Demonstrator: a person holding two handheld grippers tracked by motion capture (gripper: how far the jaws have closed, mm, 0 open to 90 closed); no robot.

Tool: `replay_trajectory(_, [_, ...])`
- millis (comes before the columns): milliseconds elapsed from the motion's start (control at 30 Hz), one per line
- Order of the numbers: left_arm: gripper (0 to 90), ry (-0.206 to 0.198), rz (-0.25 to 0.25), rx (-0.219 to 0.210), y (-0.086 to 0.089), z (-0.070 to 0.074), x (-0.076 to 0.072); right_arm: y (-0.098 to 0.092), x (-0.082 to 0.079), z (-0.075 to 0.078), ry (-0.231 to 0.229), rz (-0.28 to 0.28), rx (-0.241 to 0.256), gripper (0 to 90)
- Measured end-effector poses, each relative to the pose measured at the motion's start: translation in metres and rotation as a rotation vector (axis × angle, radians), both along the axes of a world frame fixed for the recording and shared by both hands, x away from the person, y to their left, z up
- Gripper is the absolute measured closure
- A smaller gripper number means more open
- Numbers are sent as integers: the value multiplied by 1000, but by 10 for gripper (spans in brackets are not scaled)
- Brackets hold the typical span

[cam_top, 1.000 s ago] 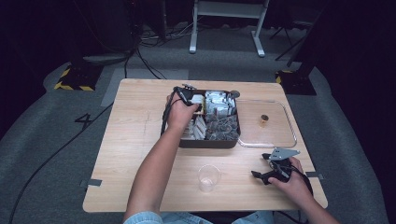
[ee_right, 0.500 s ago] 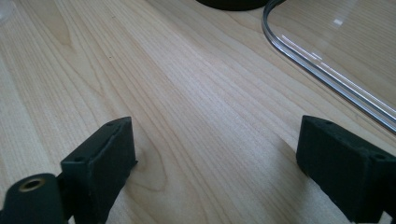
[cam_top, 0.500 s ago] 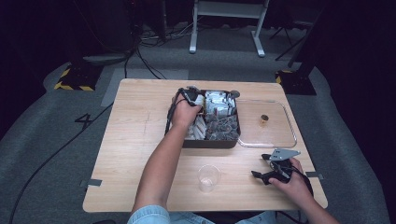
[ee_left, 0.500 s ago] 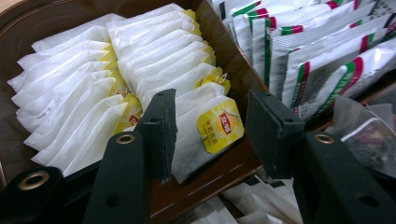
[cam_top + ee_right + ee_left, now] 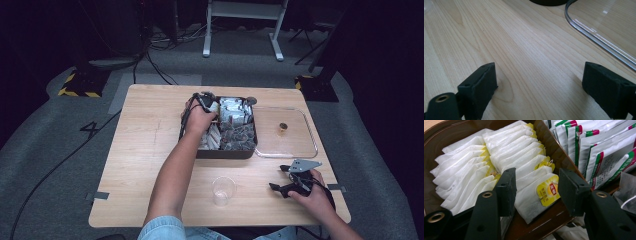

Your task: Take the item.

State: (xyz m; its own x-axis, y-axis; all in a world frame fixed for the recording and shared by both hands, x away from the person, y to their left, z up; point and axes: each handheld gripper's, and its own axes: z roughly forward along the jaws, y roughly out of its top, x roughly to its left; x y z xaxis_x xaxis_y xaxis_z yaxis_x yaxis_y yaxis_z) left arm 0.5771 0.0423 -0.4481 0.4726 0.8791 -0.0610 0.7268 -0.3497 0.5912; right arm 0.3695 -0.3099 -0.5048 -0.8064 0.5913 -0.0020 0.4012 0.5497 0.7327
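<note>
A dark brown box [image 5: 225, 154] stands mid-table with rows of white tea bags [image 5: 499, 152] in its left compartment. My left gripper [image 5: 206, 101] hovers over that compartment, open. In the left gripper view its jaws [image 5: 537, 187] straddle the nearest tea bag, whose yellow tag [image 5: 548, 190] faces up; the pads do not press on it. White sachets with green and red stripes [image 5: 599, 142] fill the neighbouring compartment. My right gripper [image 5: 278, 178] rests on the table at the front right, open, with bare wood between its jaws [image 5: 541, 75].
A clear plastic cup [image 5: 223, 190] stands near the front edge, between the two forearms. A clear lid [image 5: 312, 142] lies right of the box with a small brown object [image 5: 283, 128] on it. Its rim [image 5: 599, 42] runs just ahead of the right gripper.
The left hand has shifted slightly to the right over the box. The right gripper has stayed put.
</note>
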Motion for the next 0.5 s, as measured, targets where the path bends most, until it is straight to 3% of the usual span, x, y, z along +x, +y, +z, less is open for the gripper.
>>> replay_trajectory(233, [552,25,5,19,-1,-5,1,0,0,0,0,0,0,127])
replay_trajectory(500, [694,49,-37,47,-3,-4,-1,0,0,0,0,1,0,127])
